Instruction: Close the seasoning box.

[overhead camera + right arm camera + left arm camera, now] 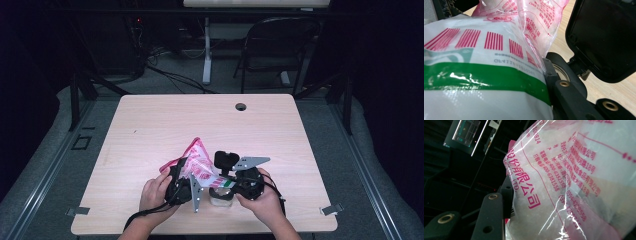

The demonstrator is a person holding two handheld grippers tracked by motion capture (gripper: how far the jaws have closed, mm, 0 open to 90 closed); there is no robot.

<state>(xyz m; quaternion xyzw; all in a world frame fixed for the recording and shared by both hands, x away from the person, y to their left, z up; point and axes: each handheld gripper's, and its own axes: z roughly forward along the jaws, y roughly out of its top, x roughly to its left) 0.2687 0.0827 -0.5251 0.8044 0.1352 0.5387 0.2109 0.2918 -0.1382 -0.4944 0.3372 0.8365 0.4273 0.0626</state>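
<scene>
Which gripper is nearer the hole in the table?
Right. The right gripper, on the striped packet, lies almost straight toward the person from the hole; the left gripper, on the pink bag, lies farther left.

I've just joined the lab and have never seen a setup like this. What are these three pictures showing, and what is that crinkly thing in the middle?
A person sits at a wooden table and holds a hand-held two-jaw gripper in each hand. The high view looks down from above: the left gripper is at the left, the right gripper at the right. The other two pictures come from cameras riding on each gripper, looking along its black jaws. Between the two grippers is a clear plastic bag with pink print. The right gripper view also shows a white pack with a green band against its jaws; the right gripper appears clamped on it. Whether the left gripper actually grips the bag is unclear.
</scene>
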